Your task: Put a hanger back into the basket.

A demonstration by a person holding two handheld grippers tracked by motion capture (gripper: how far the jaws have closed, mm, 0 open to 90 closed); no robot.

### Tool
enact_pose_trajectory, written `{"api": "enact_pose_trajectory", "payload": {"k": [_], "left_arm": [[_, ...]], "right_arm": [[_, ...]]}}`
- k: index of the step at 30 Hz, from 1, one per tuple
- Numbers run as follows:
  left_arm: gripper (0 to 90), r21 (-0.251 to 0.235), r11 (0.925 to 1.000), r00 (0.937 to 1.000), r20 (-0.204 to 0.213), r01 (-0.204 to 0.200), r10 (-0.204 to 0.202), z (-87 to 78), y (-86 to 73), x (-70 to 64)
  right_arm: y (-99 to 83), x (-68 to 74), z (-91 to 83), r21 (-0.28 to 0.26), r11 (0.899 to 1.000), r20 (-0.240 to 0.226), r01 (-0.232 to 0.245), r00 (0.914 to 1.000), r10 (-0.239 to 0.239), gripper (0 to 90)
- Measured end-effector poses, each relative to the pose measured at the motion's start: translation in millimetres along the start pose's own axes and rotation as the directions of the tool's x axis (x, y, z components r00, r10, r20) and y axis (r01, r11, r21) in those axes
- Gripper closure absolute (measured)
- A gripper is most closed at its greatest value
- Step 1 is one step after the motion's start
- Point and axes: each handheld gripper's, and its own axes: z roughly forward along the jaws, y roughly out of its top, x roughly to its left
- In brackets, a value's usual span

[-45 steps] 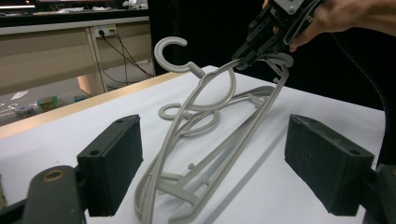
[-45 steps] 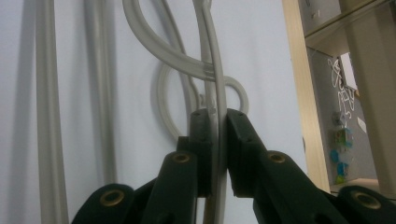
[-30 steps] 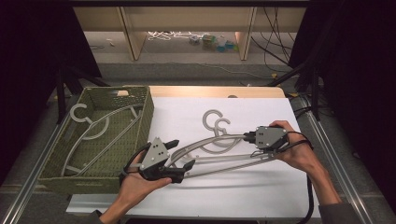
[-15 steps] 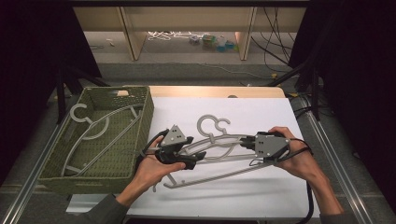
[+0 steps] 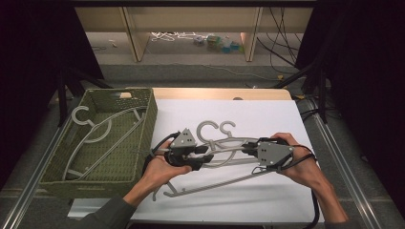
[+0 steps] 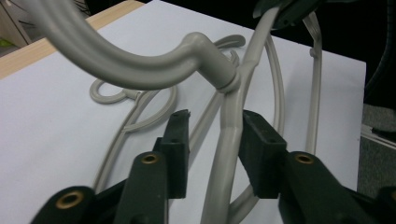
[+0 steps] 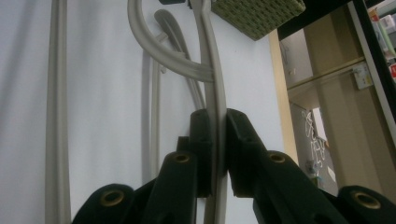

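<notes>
**A:** Which step is this?

**B:** Moving a grey hanger (image 5: 224, 151) off the white table (image 5: 286, 119), I judge. The right gripper (image 5: 249, 147) is clamped tight on the hanger's shoulder; in the right gripper view the bar sits pinched between both pads. The left gripper (image 5: 206, 155) straddles the other shoulder near the hook, its jaws parted, one pad touching the bar and the other clear of it.

**A:** Where is the hanger?

**B:** Held near the table's middle, above a second hanger (image 5: 217, 130). The green basket (image 5: 143, 143) stands to the left, one hanger inside.

**A:** Next?

**B:** Probably close the left jaws, then carry it left over the basket rim.
</notes>
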Motion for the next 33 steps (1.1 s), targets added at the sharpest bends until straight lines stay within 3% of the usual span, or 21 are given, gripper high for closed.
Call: {"api": "enact_pose_trajectory", "payload": {"k": [1, 2, 3, 6, 8, 10, 11, 14, 17, 18, 20, 22, 24, 25, 27, 28, 29, 30, 31, 32, 33], "left_arm": [[70.7, 0.011, 0.9999, 1.0, 0.006, -0.004, 0.004, 0.2, -0.3, -0.3], [72.8, 0.023, 0.999, 0.9992, 0.012, -0.038, 0.038, 1.4, -1.6, -1.1], [76.6, 0.023, 0.999, 0.9992, 0.012, -0.038, 0.038, 1.4, -1.6, -1.1], [78.0, 0.031, 0.997, 0.9975, 0.009, -0.071, 0.071, 0.4, -1.5, -3.0], [79.8, 0.034, 0.9951, 0.9957, 0.011, -0.093, 0.092, -0.9, -0.7, -4.4], [81.0, 0.046, 0.9917, 0.9927, 0.014, -0.12, 0.12, -2.6, 0.7, -6.2], [81.7, 0.052, 0.99, 0.9912, 0.023, -0.131, 0.13, -3.6, 1.2, -7.5], [81.8, 0.064, 0.9874, 0.9895, 0.009, -0.145, 0.144, -3.9, 0.2, -9.4], [81.9, 0.078, 0.9872, 0.9901, -0.007, -0.139, 0.14, -4.5, -1.7, -8.2], [81.9, 0.078, 0.9889, 0.9918, -0.007, -0.127, 0.128, -4.3, -2.7, -7.3], [81.9, 0.091, 0.9891, 0.9929, -0.018, -0.116, 0.118, -5.8, -4.3, -3.8], [81.9, 0.081, 0.9926, 0.9954, -0.024, -0.091, 0.093, -7.2, -6.4, -0.8], [81.9, 0.082, 0.9929, 0.9951, -0.04, -0.087, 0.09, -10.8, -7.9, 1.3], [81.9, 0.094, 0.991, 0.9942, -0.041, -0.096, 0.1, -13.8, -8.3, 3.2], [81.9, 0.085, 0.994, 0.9962, -0.048, -0.069, 0.073, -15.7, -9.7, 3.5], [81.9, 0.074, 0.9966, 0.9981, -0.048, -0.036, 0.04, -20.6, -11.7, 6.9], [81.9, 0.069, 0.9972, 0.9982, -0.05, -0.029, 0.032, -23.3, -12.2, 9.2], [81.9, 0.069, 0.9972, 0.9982, -0.05, -0.029, 0.032, -23.3, -12.2, 9.2], [81.9, 0.071, 0.9971, 0.9982, -0.053, -0.026, 0.03, -26.3, -12.5, 11.9], [81.9, 0.054, 0.9985, 0.998, -0.064, 0.007, -0.003, -30.2, -13.0, 14.6], [81.9, 0.054, 0.9984, 0.9976, -0.068, 0.015, -0.012, -32.4, -13.0, 16.0]], "right_arm": [[0.5, -2.1, 0.8, -0.013, 0.999, -0.016, 0.034, 0.9993, -0.034, 82.3], [0.9, -1.4, 0.9, -0.003, 1.0, -0.015, 0.028, 0.9995, -0.028, 82.3], [1.2, -0.1, 0.9, 0.004, 1.0, -0.013, 0.014, 0.9998, -0.014, 82.3], [1.5, 0.6, 1.1, 0.015, 1.0, -0.005, 0.017, 0.9998, -0.017, 82.3], [1.1, 2.1, 3.4, -0.01, 1.0, -0.01, -0.005, 0.9999, 0.005, 82.2], [0.8, 1.3, 5.2, -0.032, 0.999, -0.007, 0.016, 0.9999, -0.016, 81.8], [0.5, 3.2, 4.6, -0.016, 1.0, -0.002, -0.009, 1.0, 0.009, 81.6], [-0.3, 3.1, 7.3, -0.02, 1.0, -0.018, -0.02, 0.9996, 0.02, 80.6], [0.2, 4.3, 11.0, -0.023, 0.992, -0.002, -0.121, 0.9927, 0.121, 70.8], [0.1, 5.2, 11.2, -0.024, 0.984, 0.008, -0.177, 0.9842, 0.177, 66.5], [0.9, 4.0, 10.8, -0.041, 0.972, 0.051, -0.233, 0.9706, 0.235, 55.3], [3.0, 5.9, 8.5, -0.077, 0.93, 0.091, -0.359, 0.9264, 0.366, 48.2], [2.9, 7.7, 8.1, -0.134, 0.879, 0.135, -0.457, 0.8708, 0.473, 42.8], [2.3, 9.1, 8.1, -0.156, 0.856, 0.146, -0.494, 0.8452, 0.514, 40.5], [1.8, 13.5, 7.9, -0.195, 0.813, 0.157, -0.549, 0.8007, 0.578, 36.9], [2.0, 16.0, 7.6, -0.208, 0.794, 0.169, -0.571, 0.7788, 0.604, 33.9], [2.2, 18.2, 7.3, -0.213, 0.784, 0.175, -0.583, 0.7669, 0.617, 31.6], [2.2, 18.2, 7.3, -0.213, 0.784, 0.175, -0.583, 0.7669, 0.617, 31.6], [2.6, 21.0, 6.6, -0.221, 0.774, 0.192, -0.594, 0.7512, 0.631, 30.6], [2.6, 26.7, 5.3, -0.248, 0.744, 0.199, -0.62, 0.719, 0.666, 26.3], [2.6, 30.0, 4.6, -0.257, 0.732, 0.201, -0.631, 0.7059, 0.679, 24.4]]}}
